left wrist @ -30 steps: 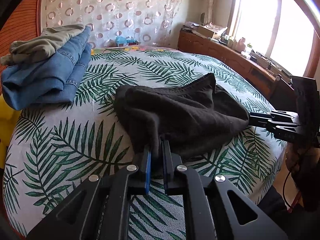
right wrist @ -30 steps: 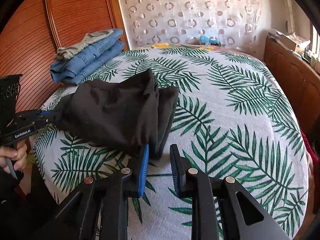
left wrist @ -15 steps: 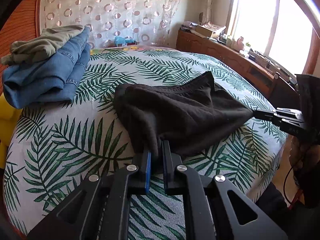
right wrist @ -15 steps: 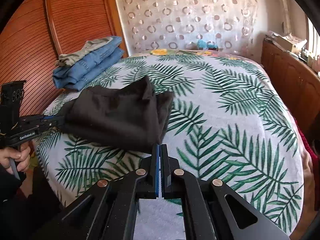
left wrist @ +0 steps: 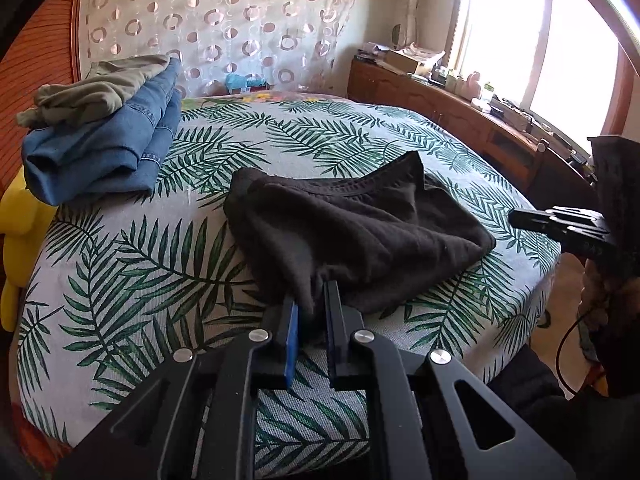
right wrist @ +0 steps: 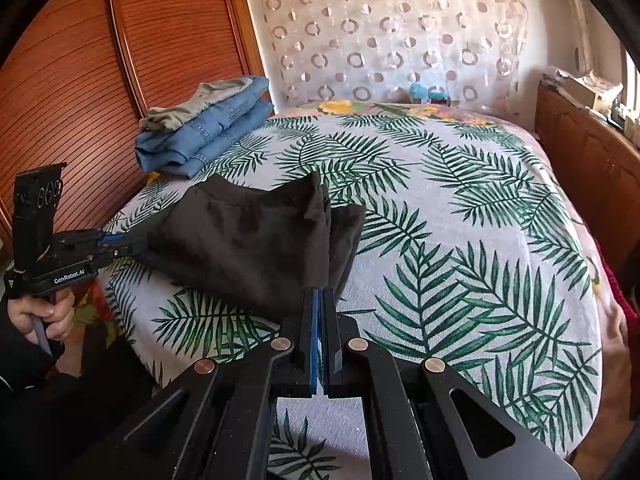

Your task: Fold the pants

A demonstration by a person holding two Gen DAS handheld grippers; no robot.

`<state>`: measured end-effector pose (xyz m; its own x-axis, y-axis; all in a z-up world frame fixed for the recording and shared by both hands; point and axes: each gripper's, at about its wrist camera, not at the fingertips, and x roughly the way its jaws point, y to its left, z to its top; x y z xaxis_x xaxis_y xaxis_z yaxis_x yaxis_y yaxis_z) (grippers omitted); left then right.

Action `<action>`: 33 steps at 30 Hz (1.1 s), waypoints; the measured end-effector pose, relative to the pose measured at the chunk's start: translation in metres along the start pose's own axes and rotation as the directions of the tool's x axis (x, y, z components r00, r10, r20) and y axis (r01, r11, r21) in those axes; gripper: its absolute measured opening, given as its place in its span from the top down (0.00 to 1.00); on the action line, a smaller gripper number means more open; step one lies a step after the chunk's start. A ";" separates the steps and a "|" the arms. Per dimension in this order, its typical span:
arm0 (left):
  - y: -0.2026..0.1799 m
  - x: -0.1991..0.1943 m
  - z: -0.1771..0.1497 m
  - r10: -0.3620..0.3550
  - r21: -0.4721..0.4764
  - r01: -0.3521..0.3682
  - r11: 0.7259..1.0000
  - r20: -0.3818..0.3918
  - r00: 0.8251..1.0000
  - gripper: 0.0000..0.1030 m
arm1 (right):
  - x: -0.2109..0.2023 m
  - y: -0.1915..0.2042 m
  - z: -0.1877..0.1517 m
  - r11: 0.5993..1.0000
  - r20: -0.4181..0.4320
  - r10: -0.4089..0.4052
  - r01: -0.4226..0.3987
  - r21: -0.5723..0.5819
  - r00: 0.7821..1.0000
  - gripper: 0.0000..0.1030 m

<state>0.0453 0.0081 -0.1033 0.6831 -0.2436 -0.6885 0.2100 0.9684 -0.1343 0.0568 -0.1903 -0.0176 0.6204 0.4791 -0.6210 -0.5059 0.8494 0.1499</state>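
Since a second ago the right gripper (right wrist: 320, 304) has clamped fully closed and drawn back from the black pants (left wrist: 352, 232); its jaws now hold nothing, just beside the near right corner. The left gripper (left wrist: 311, 312) is still clenched on the near left corner. Lying on the bed (left wrist: 120, 248), the cloth looks soft, light and limp, so corners or the waistband seem the best holds.

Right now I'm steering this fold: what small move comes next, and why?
Probably bring the right gripper back to the black pants' near corner and re-grip. Its jaws are shut with no cloth between them, while the left gripper pinches the other corner.
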 end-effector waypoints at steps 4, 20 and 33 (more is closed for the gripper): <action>0.000 -0.004 0.003 0.011 -0.002 -0.011 1.000 0.020 1.000 0.70 | -0.007 0.004 0.004 1.000 0.029 -0.025 0.025 -0.017 0.999 1.00; 0.022 0.015 0.039 0.026 -0.056 -0.021 0.998 0.080 0.996 0.34 | 0.054 0.010 0.040 0.999 0.007 -0.002 0.002 -0.039 1.000 0.71; 0.033 0.047 0.044 0.093 -0.041 -0.093 0.995 -0.001 0.996 0.34 | 0.126 0.011 0.074 0.999 -0.100 -0.007 0.003 -0.044 0.995 0.71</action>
<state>0.1149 0.0259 -0.1091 0.6990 -0.1524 -0.6987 0.1164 0.9882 -0.0991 0.1741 -0.1044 -0.0376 0.5609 0.4486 -0.6958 -0.5302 0.8401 0.1142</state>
